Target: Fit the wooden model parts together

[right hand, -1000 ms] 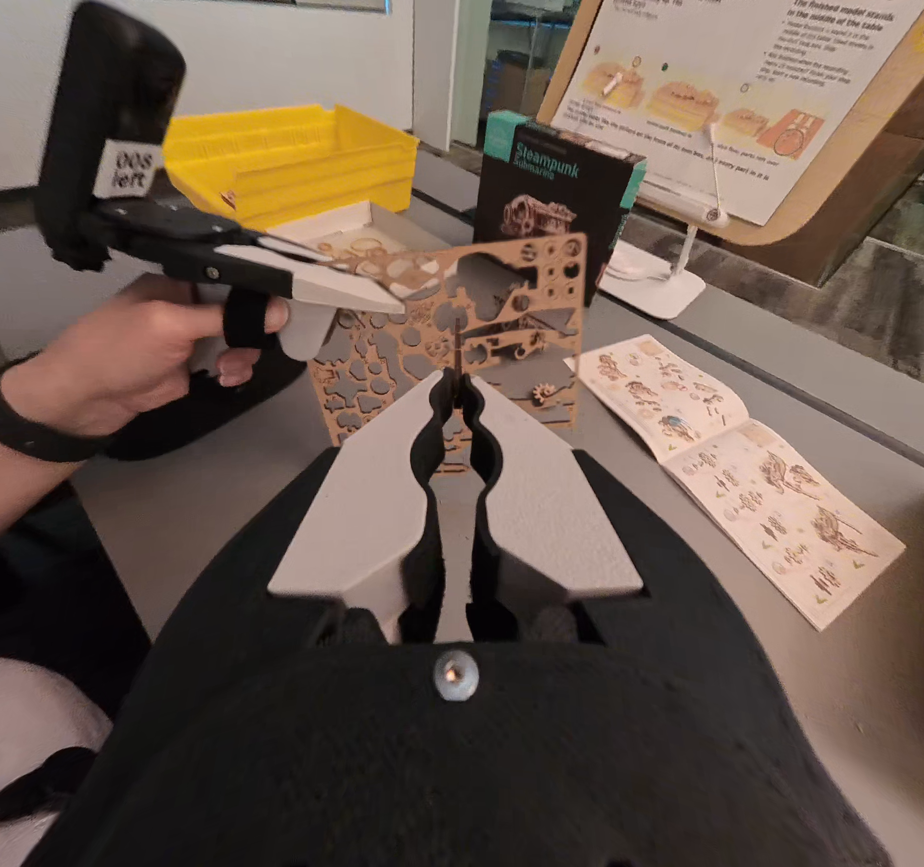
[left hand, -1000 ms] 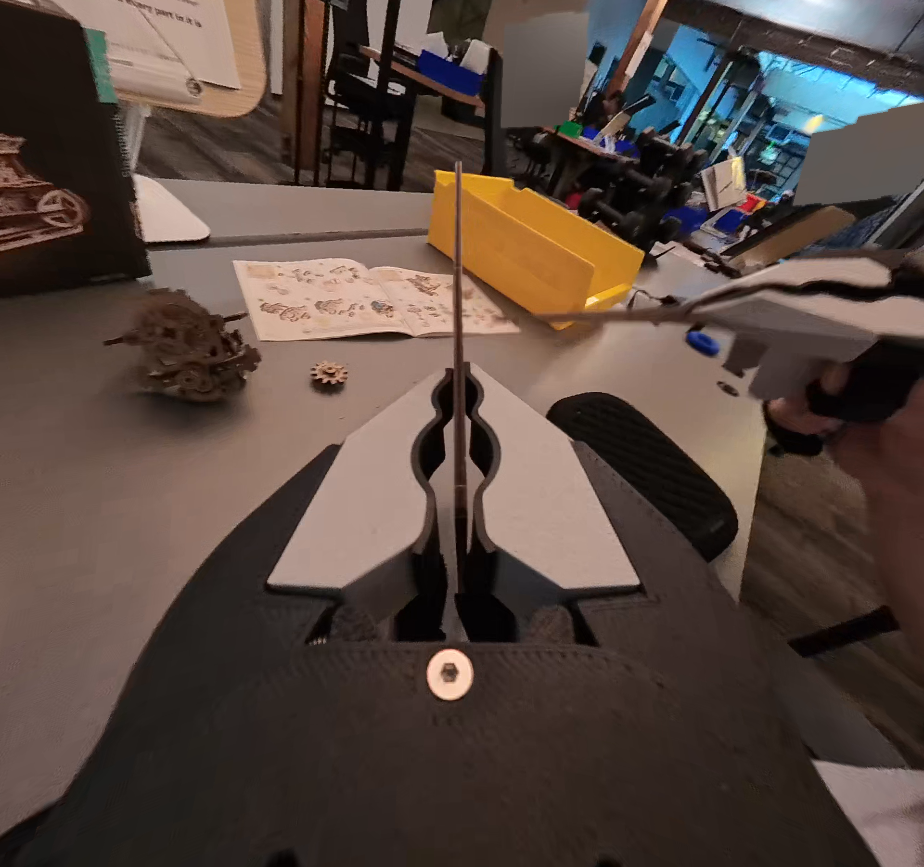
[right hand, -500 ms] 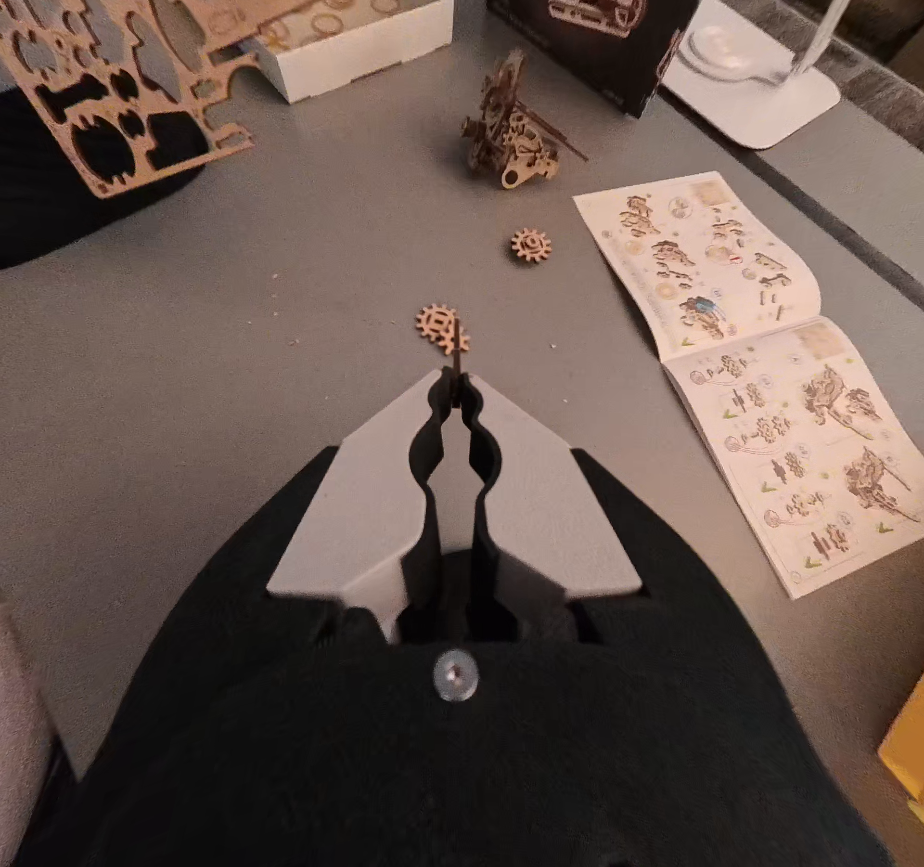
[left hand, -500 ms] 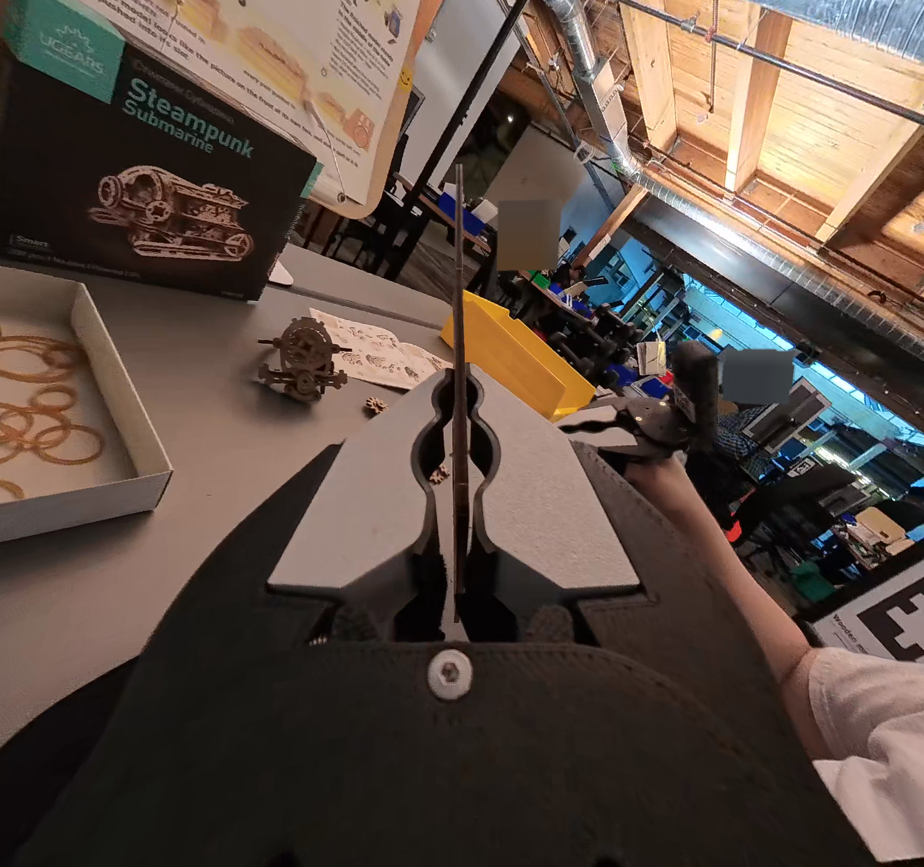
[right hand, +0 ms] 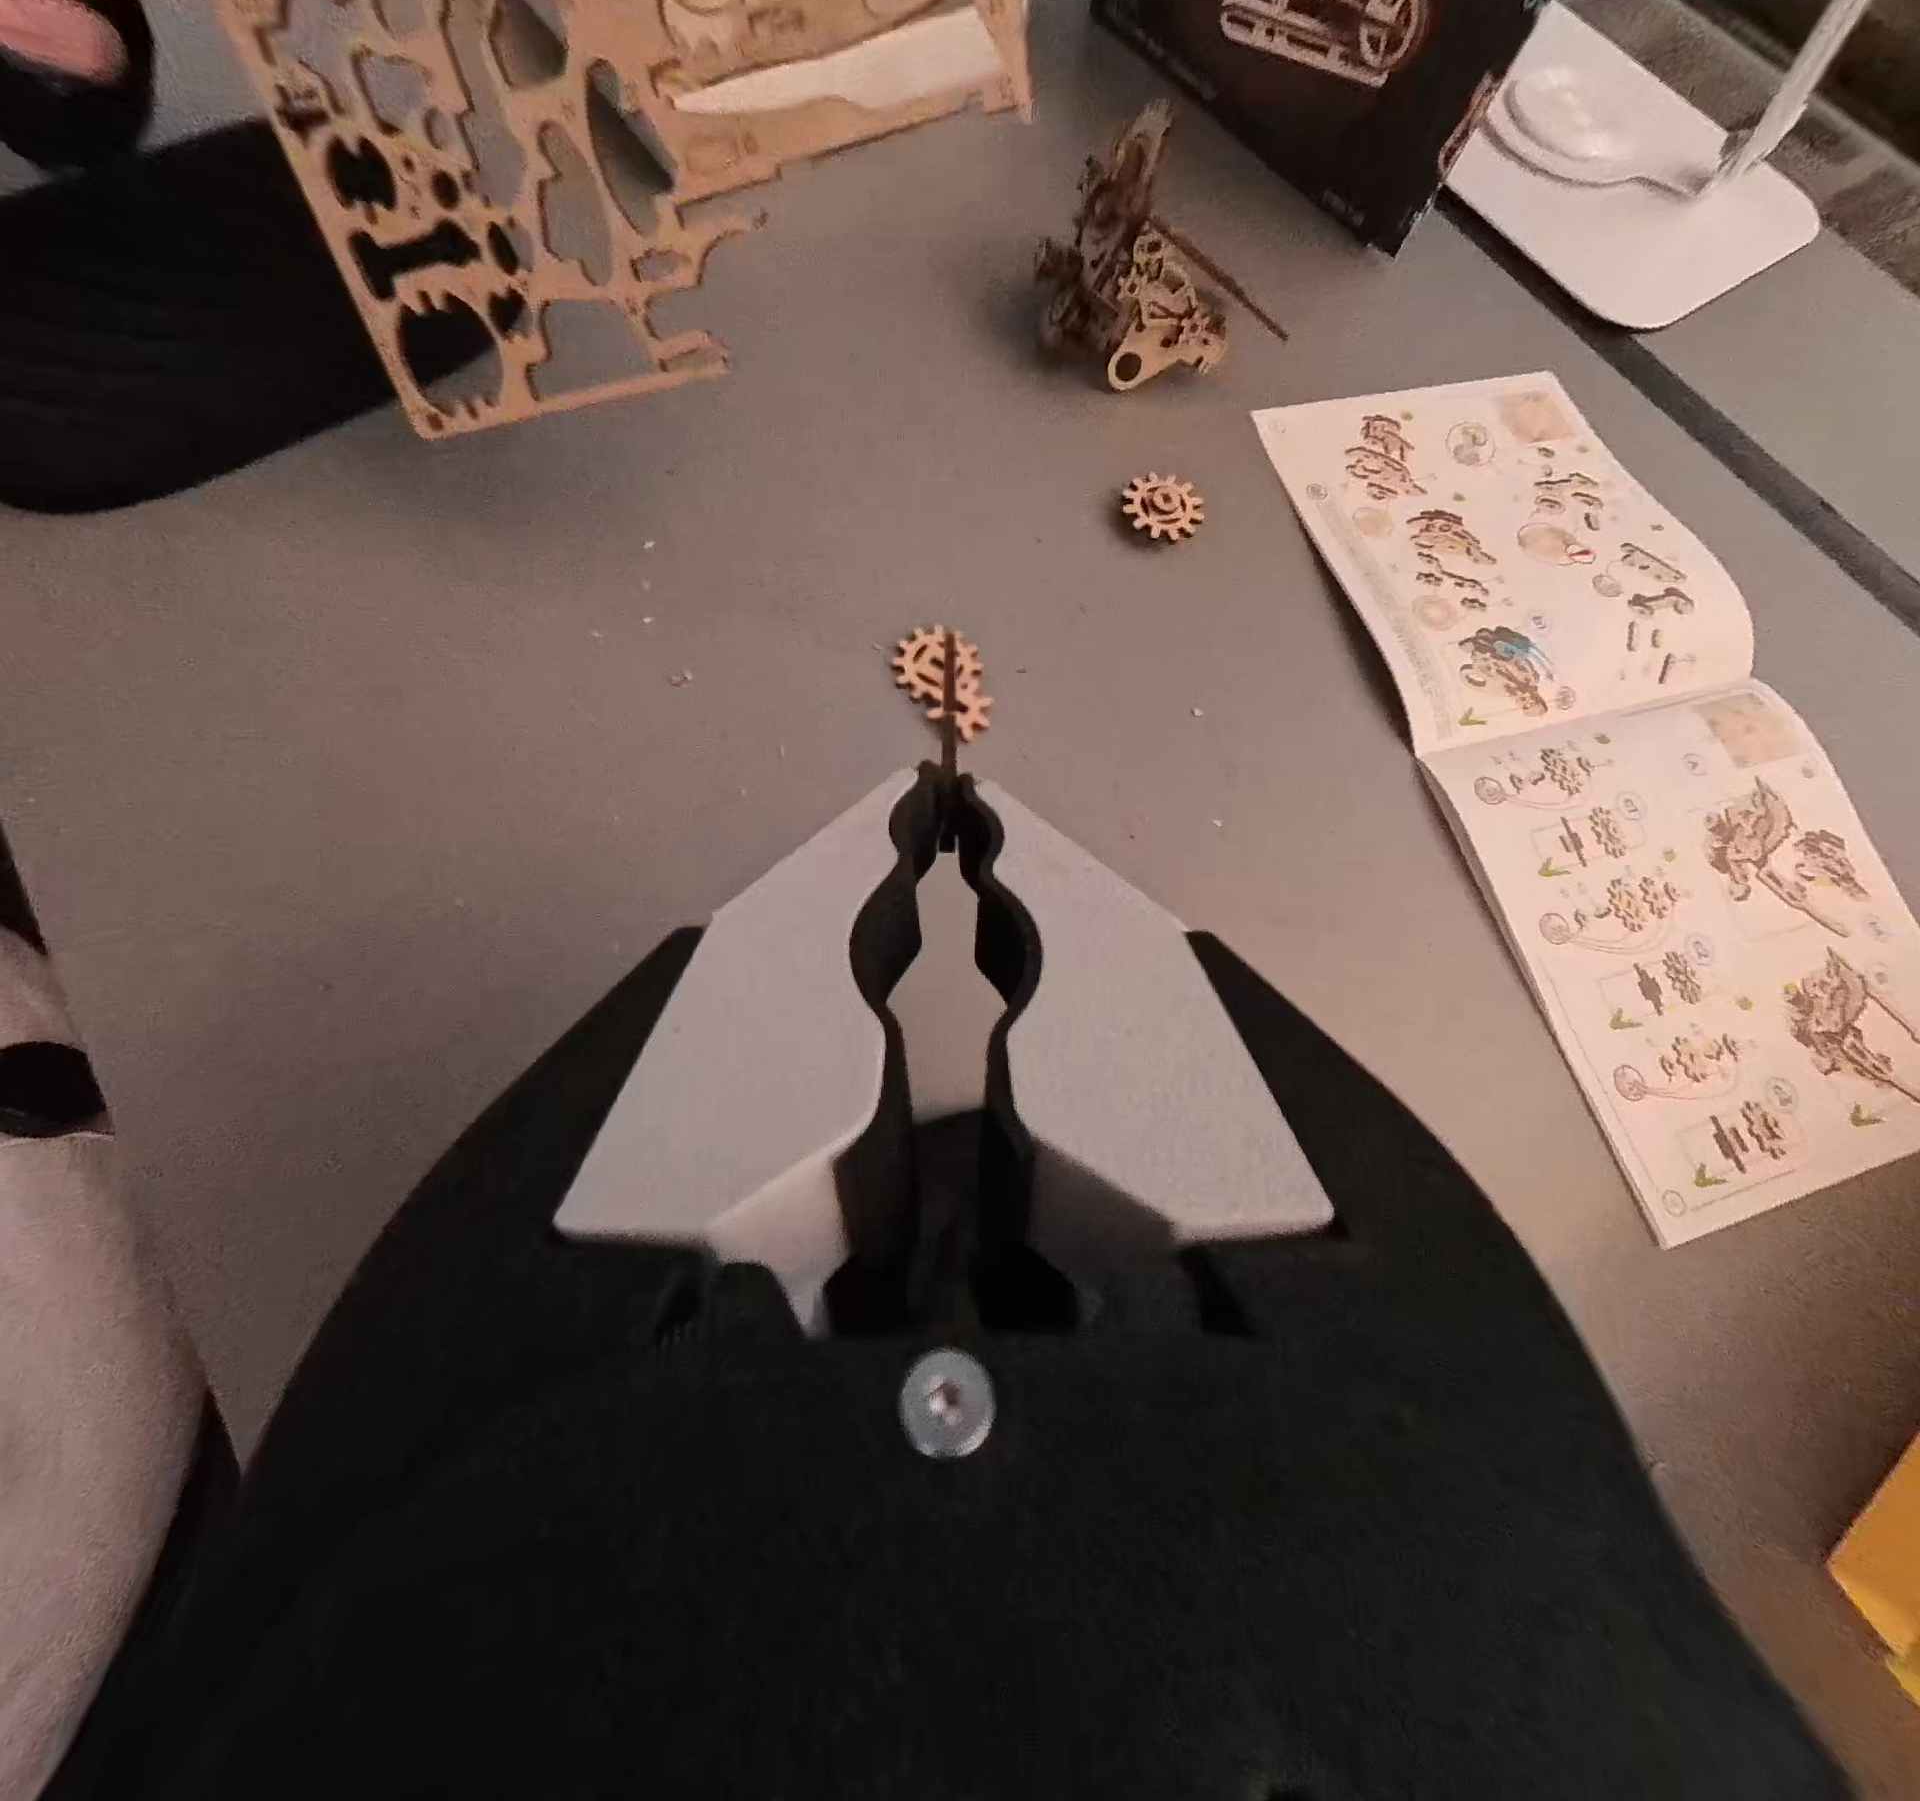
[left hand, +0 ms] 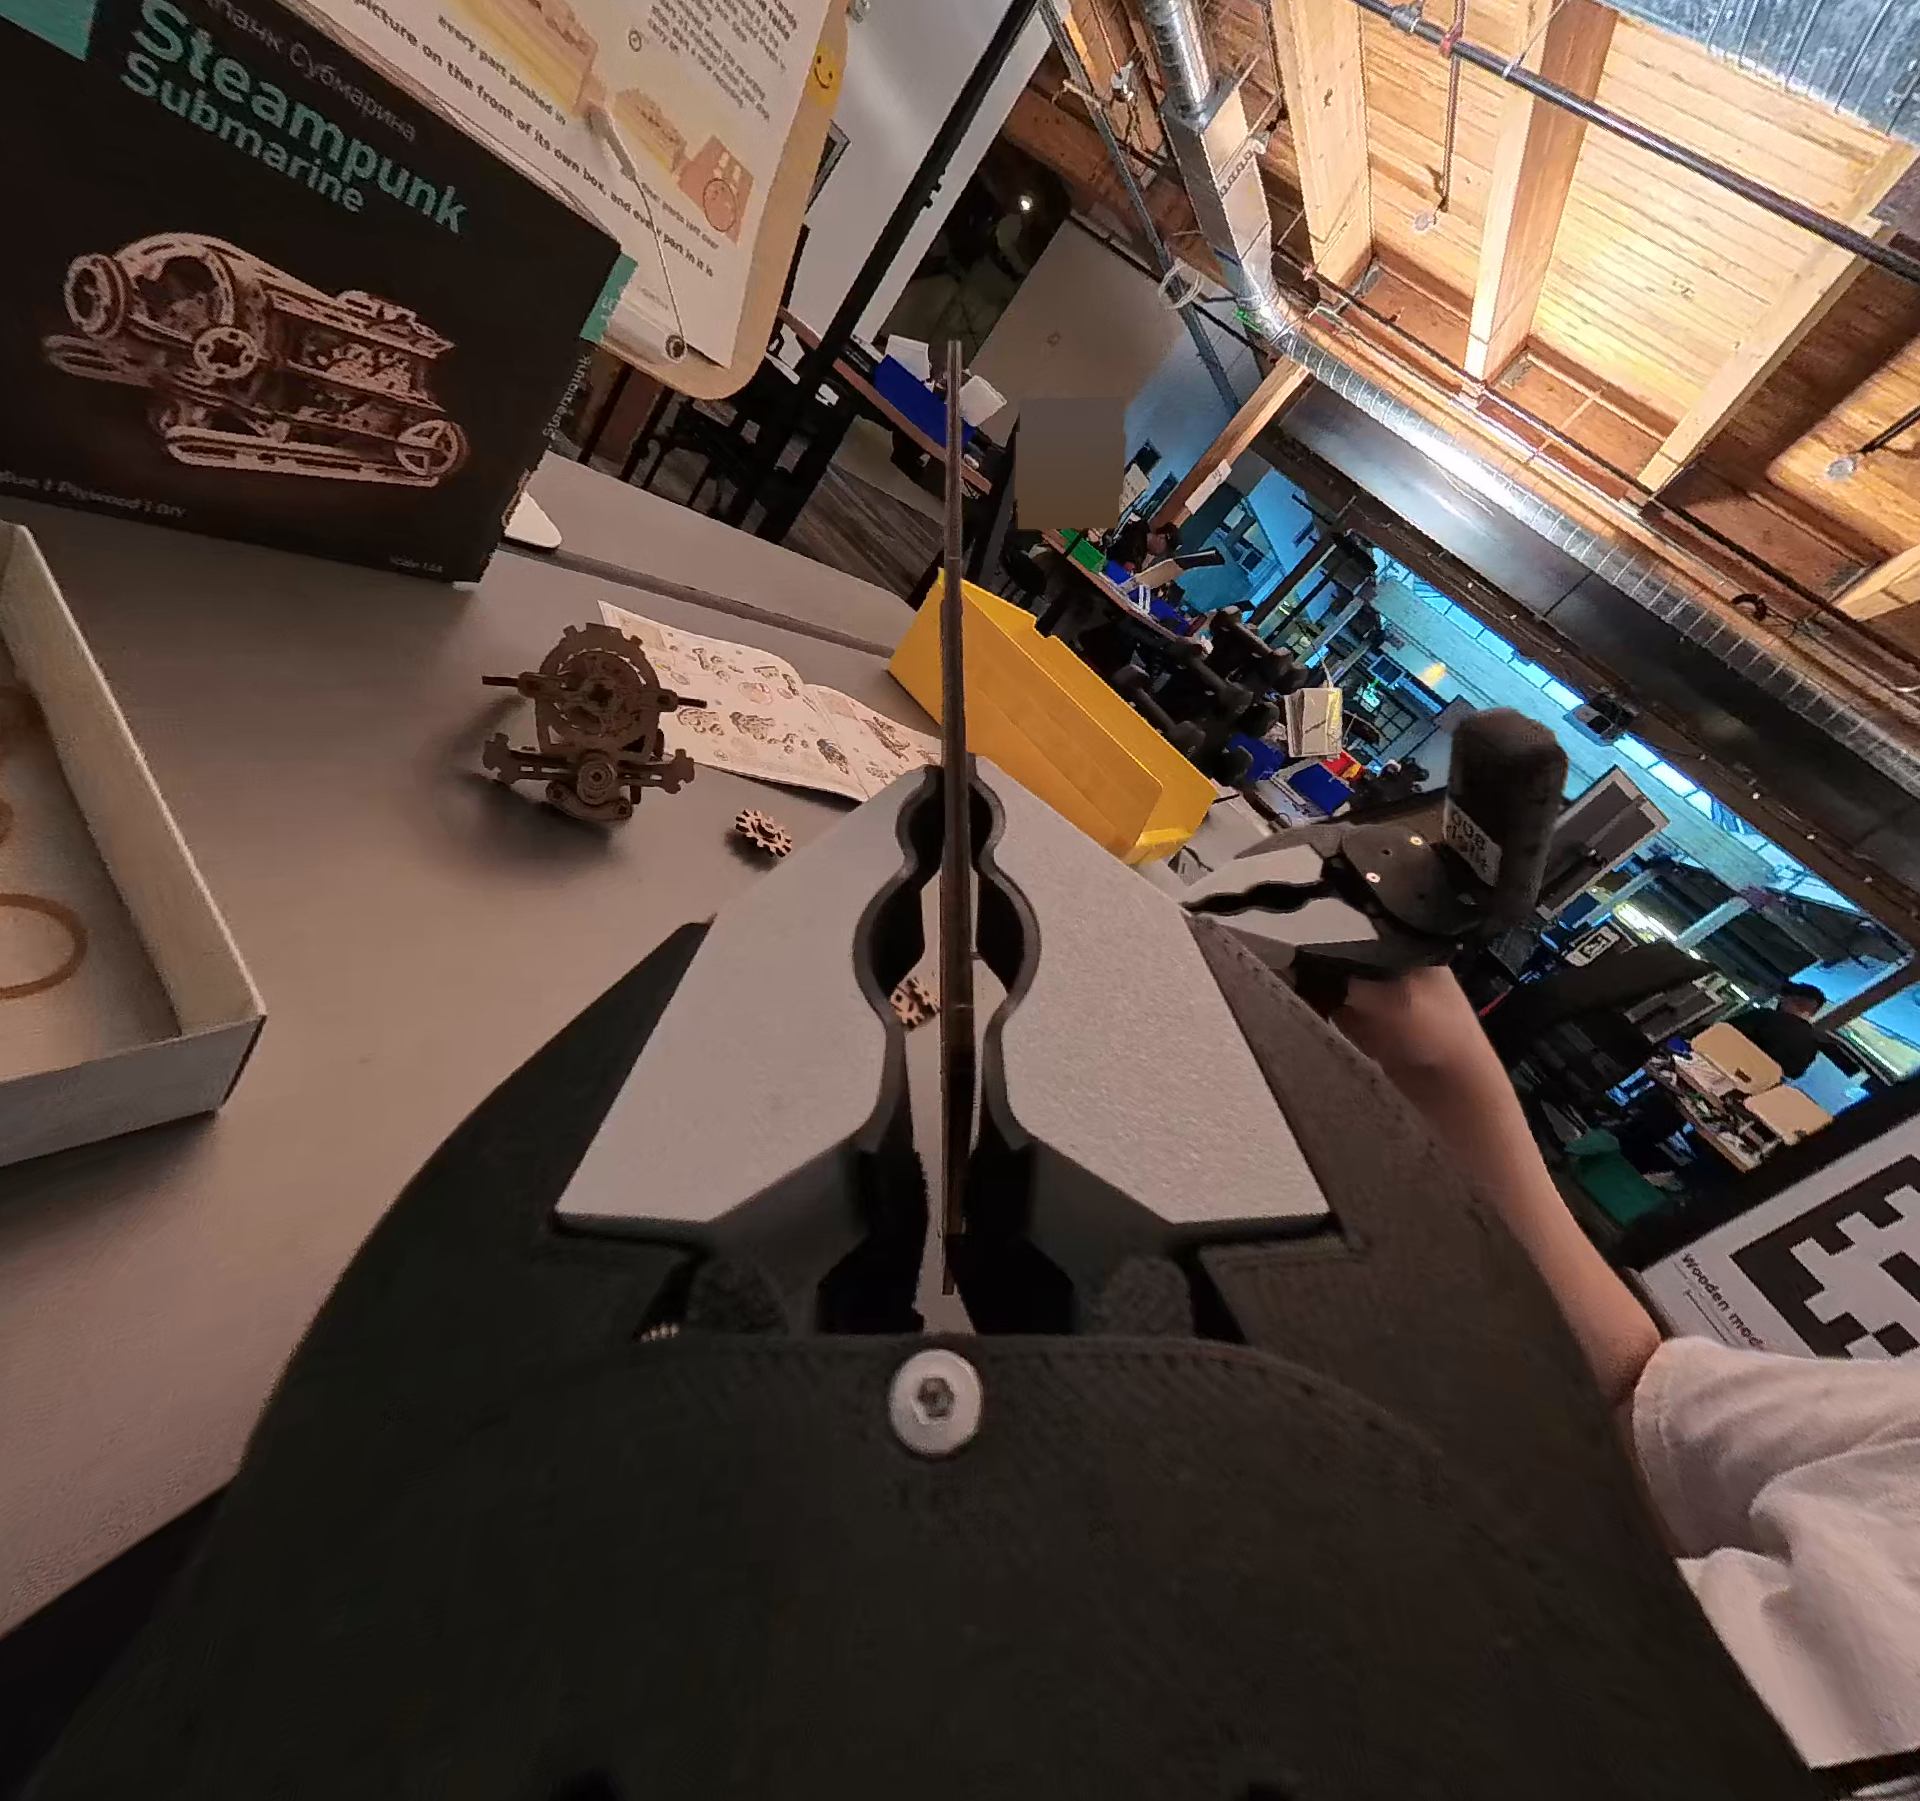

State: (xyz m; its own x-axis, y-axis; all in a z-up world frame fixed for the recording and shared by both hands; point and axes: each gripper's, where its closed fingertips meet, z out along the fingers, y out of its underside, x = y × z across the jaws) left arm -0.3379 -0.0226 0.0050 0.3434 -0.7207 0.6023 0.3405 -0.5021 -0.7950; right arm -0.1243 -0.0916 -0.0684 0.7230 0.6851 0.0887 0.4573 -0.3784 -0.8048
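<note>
On the grey table (right hand: 520, 712) the partly built model (right hand: 1132, 297) waits, two gears (right hand: 1162, 506) lie loose, while the left gripper (left hand: 954, 816) clamps the part sheet (right hand: 499, 141) and the right gripper (right hand: 943, 795) pinches a small wooden piece (right hand: 948, 754).

A thin wooden part sheet (left hand: 954, 608), riddled with cut-out holes, stands on edge, clamped in the left gripper (left hand: 953, 795). A small wooden piece (right hand: 948, 754) is pinched at the right gripper (right hand: 943, 785) tips; beyond them lie a double gear (right hand: 940, 679), a single gear (right hand: 1162, 506) and a part-built model (right hand: 1132, 276).
</note>
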